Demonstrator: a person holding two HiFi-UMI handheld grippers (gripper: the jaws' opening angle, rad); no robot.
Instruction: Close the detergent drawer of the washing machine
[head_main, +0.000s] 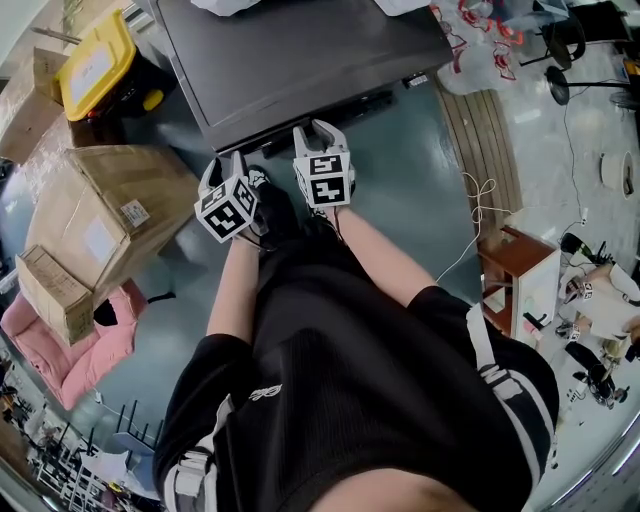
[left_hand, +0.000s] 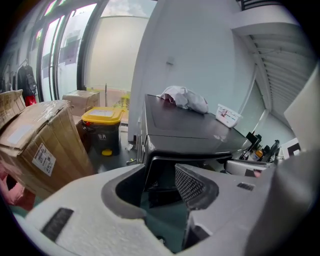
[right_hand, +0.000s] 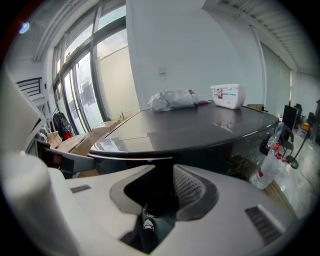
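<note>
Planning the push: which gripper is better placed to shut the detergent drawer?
Left, probably. The left gripper has open jaws aimed at the front left corner of the washing machine, where the detergent drawer seems to sit. The right gripper faces the front further right.

A black bin with a yellow lid (head_main: 95, 65) stands on the floor at the upper left. Below it lies a big cardboard box (head_main: 115, 210), tilted. A smaller cardboard box (head_main: 52, 292) sits beside it, partly over a pink padded cloth (head_main: 75, 350). At the right, a small wooden table (head_main: 515, 255) stands near a white cable (head_main: 478, 205) that lies in loops on the floor. A crumpled white cloth (right_hand: 172, 99) and a labelled white tub (right_hand: 228, 96) rest near each other, in front of a white wall (right_hand: 200, 45).
</note>
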